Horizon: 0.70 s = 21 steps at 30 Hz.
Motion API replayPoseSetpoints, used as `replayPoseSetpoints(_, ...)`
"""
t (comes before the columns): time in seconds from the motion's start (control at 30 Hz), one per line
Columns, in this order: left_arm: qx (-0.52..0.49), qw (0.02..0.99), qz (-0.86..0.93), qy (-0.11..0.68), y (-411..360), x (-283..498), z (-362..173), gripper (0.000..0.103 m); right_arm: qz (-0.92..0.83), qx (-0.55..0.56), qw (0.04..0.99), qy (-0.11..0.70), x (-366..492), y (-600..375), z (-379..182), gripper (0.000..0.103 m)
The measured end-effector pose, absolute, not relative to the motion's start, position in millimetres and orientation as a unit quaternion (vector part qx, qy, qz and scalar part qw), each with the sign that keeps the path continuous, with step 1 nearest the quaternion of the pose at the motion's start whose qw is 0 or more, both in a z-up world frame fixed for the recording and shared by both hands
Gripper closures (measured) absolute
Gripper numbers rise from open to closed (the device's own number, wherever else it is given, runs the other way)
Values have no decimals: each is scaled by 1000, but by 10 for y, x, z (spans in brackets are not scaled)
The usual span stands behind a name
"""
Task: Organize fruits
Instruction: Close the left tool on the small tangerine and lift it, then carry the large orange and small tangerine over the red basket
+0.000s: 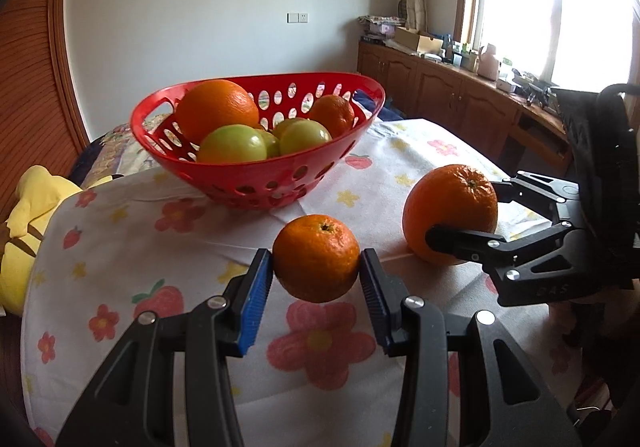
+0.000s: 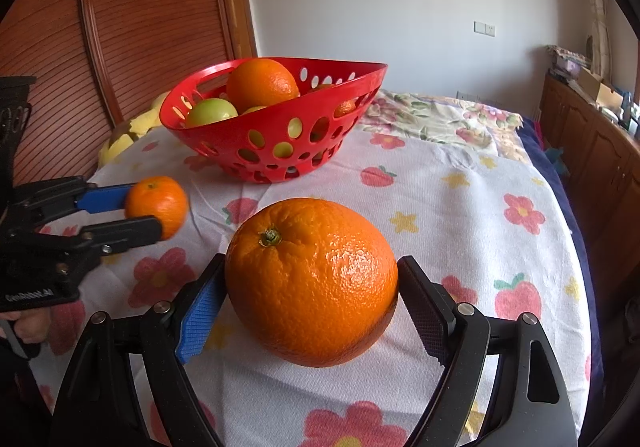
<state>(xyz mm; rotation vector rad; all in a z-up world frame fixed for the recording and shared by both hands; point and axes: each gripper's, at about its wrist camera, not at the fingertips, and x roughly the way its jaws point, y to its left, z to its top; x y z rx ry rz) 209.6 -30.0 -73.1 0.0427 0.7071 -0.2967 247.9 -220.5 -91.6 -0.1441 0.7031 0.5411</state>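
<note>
we take the red basket (image 1: 256, 167) as our landmark; it sits on the flowered cloth (image 1: 132, 247) and holds 2 oranges and several green apples (image 1: 232, 145), the bigger orange (image 1: 216, 109) at its handle end. in front of the basket, on the near side, our left gripper (image 1: 317, 273) pinches a small orange (image 1: 316, 259) between its blue pads (image 1: 254, 301), the fruit looking lifted off the cloth with a shadow under it. in front of the basket and off to its right, our right gripper (image 2: 312, 303) has its 2 fingers spread wide against both sides of a large orange (image 2: 312, 283), stem end up; we cannot tell whether this fruit rests on the cloth or hangs just above it. both held fruits are outside the basket, near it, not touching it. a yellow plush toy (image 1: 28, 215) lies off the basket's left side, past the cloth edge.
</note>
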Motion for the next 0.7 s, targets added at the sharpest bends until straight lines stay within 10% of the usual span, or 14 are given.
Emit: replayPoseSetpoints(0.7,10,949,-152,276,-174,2120,-161,60,280,-61,909,303,2453,-2279,-421,19)
